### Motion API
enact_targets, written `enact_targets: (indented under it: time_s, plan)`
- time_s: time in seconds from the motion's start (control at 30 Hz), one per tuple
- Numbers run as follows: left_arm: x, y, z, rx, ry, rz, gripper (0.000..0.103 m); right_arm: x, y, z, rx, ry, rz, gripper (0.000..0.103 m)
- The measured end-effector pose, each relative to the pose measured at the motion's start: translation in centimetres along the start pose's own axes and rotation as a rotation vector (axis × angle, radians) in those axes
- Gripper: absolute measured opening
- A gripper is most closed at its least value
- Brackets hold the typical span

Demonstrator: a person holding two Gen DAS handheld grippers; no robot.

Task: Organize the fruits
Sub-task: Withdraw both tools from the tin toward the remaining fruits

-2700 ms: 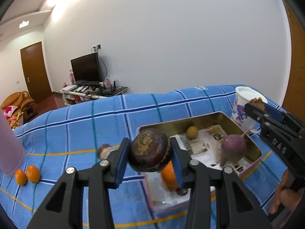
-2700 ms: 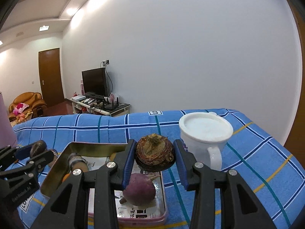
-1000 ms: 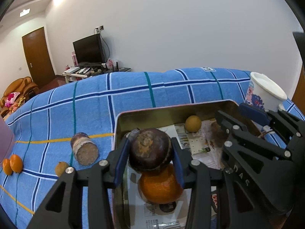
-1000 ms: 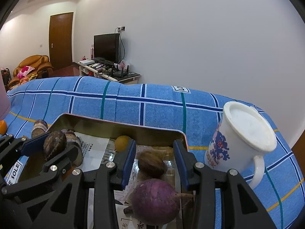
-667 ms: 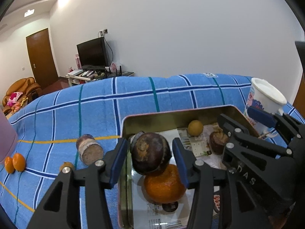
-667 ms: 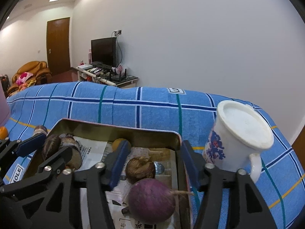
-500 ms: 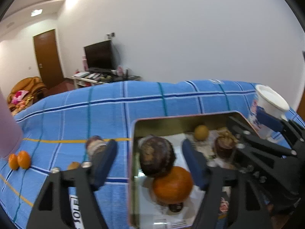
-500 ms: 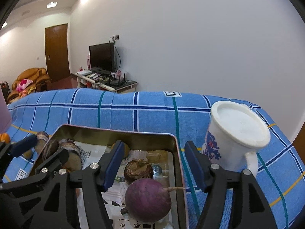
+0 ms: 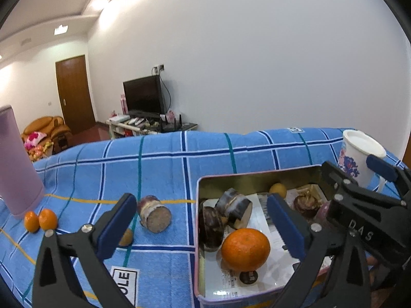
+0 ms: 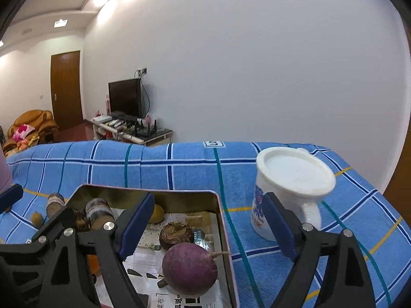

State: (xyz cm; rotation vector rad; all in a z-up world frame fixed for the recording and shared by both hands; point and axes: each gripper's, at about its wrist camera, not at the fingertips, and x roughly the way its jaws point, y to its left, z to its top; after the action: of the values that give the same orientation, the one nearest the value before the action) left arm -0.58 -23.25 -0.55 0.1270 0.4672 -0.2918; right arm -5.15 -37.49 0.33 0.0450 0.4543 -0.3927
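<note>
We see a blue checked cloth [image 9: 159, 159] covering the table. On it sits a metal tin [image 9: 257, 182] lined with printed paper. A white mug [image 10: 290, 190] stands just right of the tin, and a pink container [image 9: 18, 164] stands at the far left.

The left gripper [image 9: 203, 228] has its jaws spread wide and holds nothing; it hovers over the tin's left edge. The right gripper [image 10: 208, 227] is likewise spread wide and empty, above the tin's right side.

Inside the tin lie a purple radish [image 10: 190, 267], an orange [image 9: 245, 249], two dark cut pieces [image 9: 223, 213], a brown round fruit [image 10: 176, 234] and a small yellow fruit [image 9: 278, 190].

On the cloth left of the tin lie another cut piece [image 9: 154, 213], two small oranges [image 9: 41, 220] and one small brownish fruit [image 10: 36, 218].
</note>
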Motion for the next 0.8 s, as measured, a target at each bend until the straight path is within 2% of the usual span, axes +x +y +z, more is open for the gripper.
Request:
enact_targets:
  time_s: [0.23, 0.37, 0.43, 0.53, 0.8]
  plan:
    - [-2.4, 0.0, -0.4, 0.024, -0.099, 0.033, 0.103, -1.7, -0.4, 0.0, 0.038, -0.084, -0.021, 0.088]
    - [-3.2, 0.4, -0.7, 0.026, -0.114, 0.04, 0.103, -2.7, -0.3, -0.3, 0.041, -0.115, -0.019, 0.089]
    - [-3.5, 0.7, -0.8, 0.016, -0.119, 0.04, 0.103, -3.2, -0.2, -0.4, 0.046, -0.13, -0.022, 0.092]
    - [-4.0, 1.4, -0.9, -0.004, -0.133, 0.046, 0.103, -3.8, -0.1, -0.8, 0.039, -0.142, -0.022, 0.097]
    - [-5.0, 2.4, -1.3, -0.045, -0.177, 0.05, 0.103, -5.0, 0.5, -1.1, 0.034, -0.149, 0.013, 0.102]
